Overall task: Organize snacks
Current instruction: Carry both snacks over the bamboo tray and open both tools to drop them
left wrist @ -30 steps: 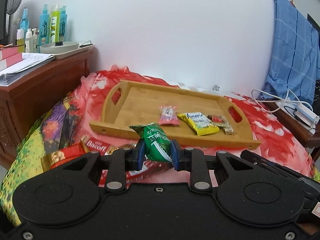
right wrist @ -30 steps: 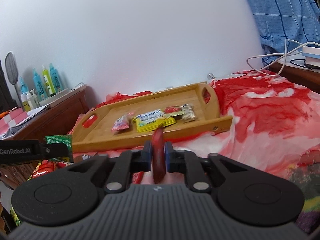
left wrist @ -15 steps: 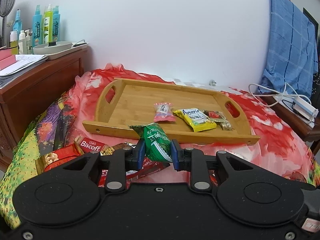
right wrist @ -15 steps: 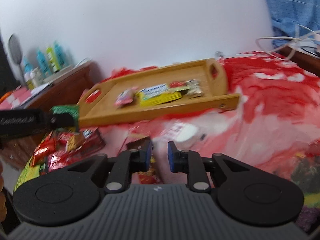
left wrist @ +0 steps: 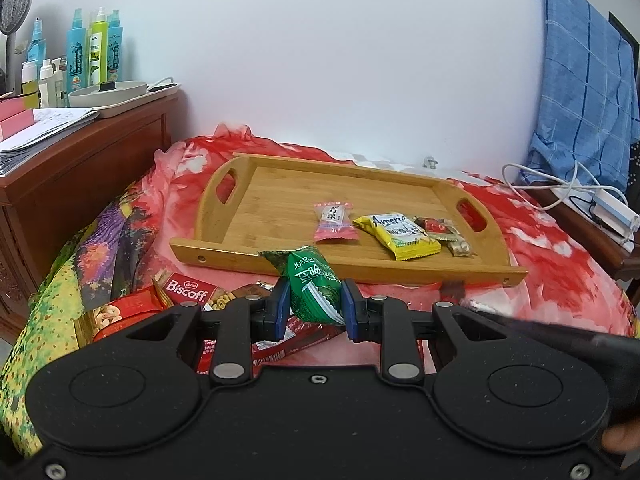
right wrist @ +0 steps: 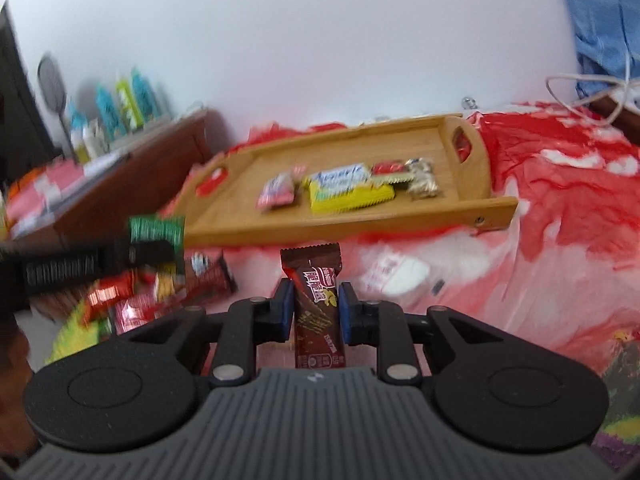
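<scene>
My left gripper [left wrist: 313, 304] is shut on a green snack packet [left wrist: 312, 280], held above the bed in front of the wooden tray [left wrist: 280, 196]. The tray holds a pink candy [left wrist: 334, 222], a yellow packet [left wrist: 400, 234] and small red and silver sweets [left wrist: 440, 228]. My right gripper [right wrist: 313, 308] is shut on a brown wafer bar [right wrist: 316, 304], upright between the pads, short of the tray [right wrist: 492, 208]. The left gripper with its green packet [right wrist: 156, 232] shows blurred at the left of the right wrist view.
A pile of loose snacks, with a Biscoff pack [left wrist: 188, 290], lies on the red floral bedspread [left wrist: 560, 264] before the tray. A white packet [right wrist: 400, 276] lies nearby. A wooden cabinet [left wrist: 80, 172] with bottles stands left; a side table with cables [left wrist: 580, 196] right.
My right gripper let go of a thin red snack, was empty half a second ago, and now is shut on the brown wafer bar. My left gripper still holds the green packet.
</scene>
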Action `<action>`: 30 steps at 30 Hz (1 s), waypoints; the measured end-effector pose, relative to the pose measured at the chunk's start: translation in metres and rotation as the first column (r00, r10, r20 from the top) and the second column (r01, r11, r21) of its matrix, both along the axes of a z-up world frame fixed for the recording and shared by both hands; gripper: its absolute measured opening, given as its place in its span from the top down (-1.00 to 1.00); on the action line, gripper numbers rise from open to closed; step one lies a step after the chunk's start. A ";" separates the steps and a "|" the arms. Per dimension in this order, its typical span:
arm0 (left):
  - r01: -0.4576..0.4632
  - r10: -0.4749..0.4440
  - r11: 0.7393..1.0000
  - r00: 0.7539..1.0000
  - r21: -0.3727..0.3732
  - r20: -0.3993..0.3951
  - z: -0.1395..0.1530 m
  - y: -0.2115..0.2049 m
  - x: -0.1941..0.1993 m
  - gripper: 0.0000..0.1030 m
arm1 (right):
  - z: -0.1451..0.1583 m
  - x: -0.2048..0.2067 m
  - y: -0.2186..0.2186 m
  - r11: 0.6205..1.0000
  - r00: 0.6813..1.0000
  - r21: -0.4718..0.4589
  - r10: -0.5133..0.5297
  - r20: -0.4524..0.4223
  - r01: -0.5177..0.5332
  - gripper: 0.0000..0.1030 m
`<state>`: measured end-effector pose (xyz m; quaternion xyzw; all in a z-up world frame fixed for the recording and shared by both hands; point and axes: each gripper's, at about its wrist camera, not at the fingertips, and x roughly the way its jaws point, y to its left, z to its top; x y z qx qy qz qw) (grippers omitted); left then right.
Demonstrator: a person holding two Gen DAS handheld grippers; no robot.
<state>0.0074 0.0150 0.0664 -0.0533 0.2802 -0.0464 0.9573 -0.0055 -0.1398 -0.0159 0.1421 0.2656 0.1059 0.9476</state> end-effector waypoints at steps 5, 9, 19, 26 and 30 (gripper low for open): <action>0.010 -0.010 1.000 1.000 0.000 0.007 0.002 0.000 0.004 0.51 | 0.006 0.013 -0.018 0.997 0.999 0.059 -0.046 0.005 0.046 0.47; 0.017 -0.017 1.000 1.000 -0.001 0.002 0.004 0.000 0.013 0.51 | 0.012 0.021 -0.026 0.995 0.998 0.076 -0.060 0.016 0.059 0.47; 0.045 -0.045 0.999 0.999 -0.014 -0.026 0.010 0.003 0.058 0.51 | 0.036 0.057 -0.043 0.995 0.993 0.057 -0.086 0.079 0.082 0.47; 0.038 -0.038 0.999 0.999 0.004 -0.034 0.012 0.008 0.103 0.51 | 0.041 0.096 -0.059 0.992 0.988 -0.015 -0.125 0.089 0.127 0.47; 0.035 -0.035 0.999 0.998 -0.002 -0.058 0.009 0.012 0.132 0.51 | 0.036 0.118 -0.065 0.987 0.988 -0.066 -0.141 0.068 0.145 0.47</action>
